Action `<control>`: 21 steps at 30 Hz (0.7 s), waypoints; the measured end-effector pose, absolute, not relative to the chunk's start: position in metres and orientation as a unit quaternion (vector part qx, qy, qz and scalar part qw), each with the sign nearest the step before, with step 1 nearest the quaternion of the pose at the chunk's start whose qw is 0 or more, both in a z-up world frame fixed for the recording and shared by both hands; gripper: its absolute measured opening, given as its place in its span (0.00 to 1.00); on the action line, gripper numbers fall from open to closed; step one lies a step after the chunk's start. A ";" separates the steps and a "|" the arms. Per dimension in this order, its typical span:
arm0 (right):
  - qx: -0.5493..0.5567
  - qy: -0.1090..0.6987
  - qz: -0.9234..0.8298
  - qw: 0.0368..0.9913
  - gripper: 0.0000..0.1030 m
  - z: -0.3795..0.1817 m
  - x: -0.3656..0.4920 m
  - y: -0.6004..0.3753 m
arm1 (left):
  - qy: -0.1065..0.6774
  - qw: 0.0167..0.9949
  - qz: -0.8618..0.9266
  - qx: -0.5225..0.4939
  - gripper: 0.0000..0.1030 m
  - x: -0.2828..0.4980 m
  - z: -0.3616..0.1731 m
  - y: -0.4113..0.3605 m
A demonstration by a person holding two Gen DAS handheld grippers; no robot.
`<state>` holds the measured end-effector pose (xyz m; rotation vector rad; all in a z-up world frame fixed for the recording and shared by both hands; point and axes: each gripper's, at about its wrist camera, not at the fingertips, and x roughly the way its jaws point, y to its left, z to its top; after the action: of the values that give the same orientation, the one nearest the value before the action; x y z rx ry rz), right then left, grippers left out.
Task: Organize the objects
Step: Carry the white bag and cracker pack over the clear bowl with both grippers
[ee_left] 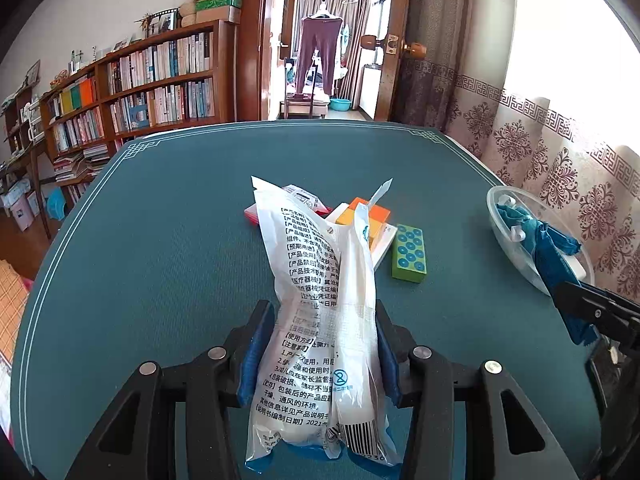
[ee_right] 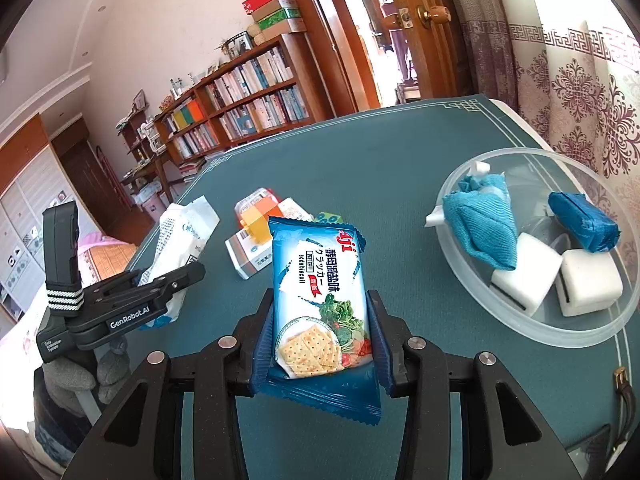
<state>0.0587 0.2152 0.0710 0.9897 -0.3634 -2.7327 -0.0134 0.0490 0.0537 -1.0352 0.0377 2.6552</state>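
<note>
My left gripper [ee_left: 322, 320] is shut on a white plastic pouch [ee_left: 316, 300] printed with black text, held upright above the teal table mat [ee_left: 160, 240]. The same pouch [ee_right: 182, 236] and left gripper [ee_right: 168, 280] show at the left of the right wrist view. My right gripper [ee_right: 320, 308] is shut on a blue soda-biscuit packet [ee_right: 318, 296], held above the mat. A clear plastic bowl [ee_right: 528, 326] at the right holds a blue cloth bundle [ee_right: 480, 220], a blue block [ee_right: 582, 220] and white foam blocks [ee_right: 588, 286].
A pile in mid-table holds a white box [ee_right: 248, 256], an orange block [ee_right: 258, 218], and a green tile with blue circles [ee_left: 410, 254]. A red-edged packet [ee_left: 256, 216] lies behind. The bowl [ee_left: 520, 256] sits near the right edge by a curtain [ee_left: 560, 168]. Bookshelves [ee_left: 140, 92] stand beyond.
</note>
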 end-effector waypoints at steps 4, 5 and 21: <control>0.317 -0.129 -0.937 0.074 0.42 0.086 0.063 0.240 | 0.020 0.159 0.922 -0.354 0.49 -0.010 0.059 0.059; 0.313 -0.129 -0.939 0.064 0.42 0.089 0.063 0.247 | 0.022 0.162 0.921 -0.353 0.49 -0.010 0.060 0.062; 0.309 -0.177 -0.932 -0.064 0.42 0.097 0.053 0.365 | 0.050 0.197 0.912 -0.356 0.49 -0.004 0.062 0.103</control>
<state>0.0528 0.3650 0.0966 1.0109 -0.5792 -3.0545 -0.0043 0.1033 0.0622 -0.9974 0.1403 2.5542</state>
